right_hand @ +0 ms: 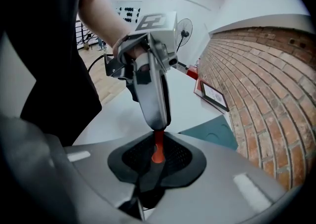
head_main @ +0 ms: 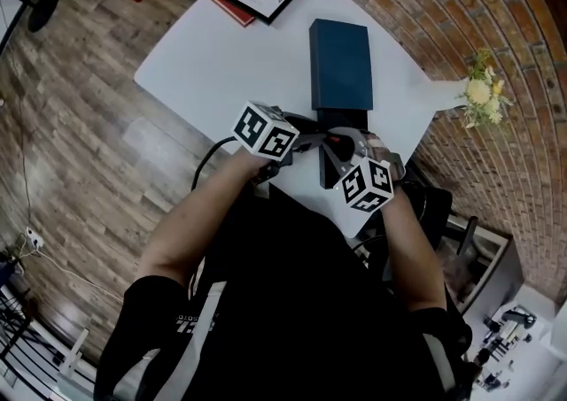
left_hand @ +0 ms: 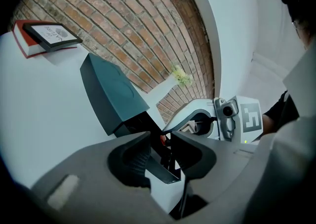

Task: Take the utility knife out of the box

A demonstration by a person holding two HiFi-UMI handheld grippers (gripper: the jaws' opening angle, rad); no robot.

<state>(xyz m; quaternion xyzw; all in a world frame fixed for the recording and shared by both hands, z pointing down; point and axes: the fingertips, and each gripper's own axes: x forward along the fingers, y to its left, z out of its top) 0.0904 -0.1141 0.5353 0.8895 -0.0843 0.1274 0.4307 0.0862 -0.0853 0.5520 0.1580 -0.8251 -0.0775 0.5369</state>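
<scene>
Knife [right_hand: 148, 181]: sitting in R gripper's jaws; dark body w/ orange-red slider. It's hanging just off the box's near open end, above the surface, and looking out of the box or nearly so.
R gripper [right_hand: 158, 161]: clamping on the knife, jaws nearly together, pointing steeply down.
L gripper [left_hand: 160, 151]: jaws standing wide apart, gripping nothing. A dark piece is running between them; can't tell if it's knife or tray.
Box [head_main: 338, 61]: lying flat on surface [head_main: 221, 63]; teal sleeve w/ dark tray poking out toward the person.
Handling (judgement): prob. light, stiff and hard-shelled. Smooth sides may be slipping under narrow pads; blade end needing care.
Hold point (judgement): mid-body across the flat sides, clear of slider & blade tip, is looking safest.
</scene>
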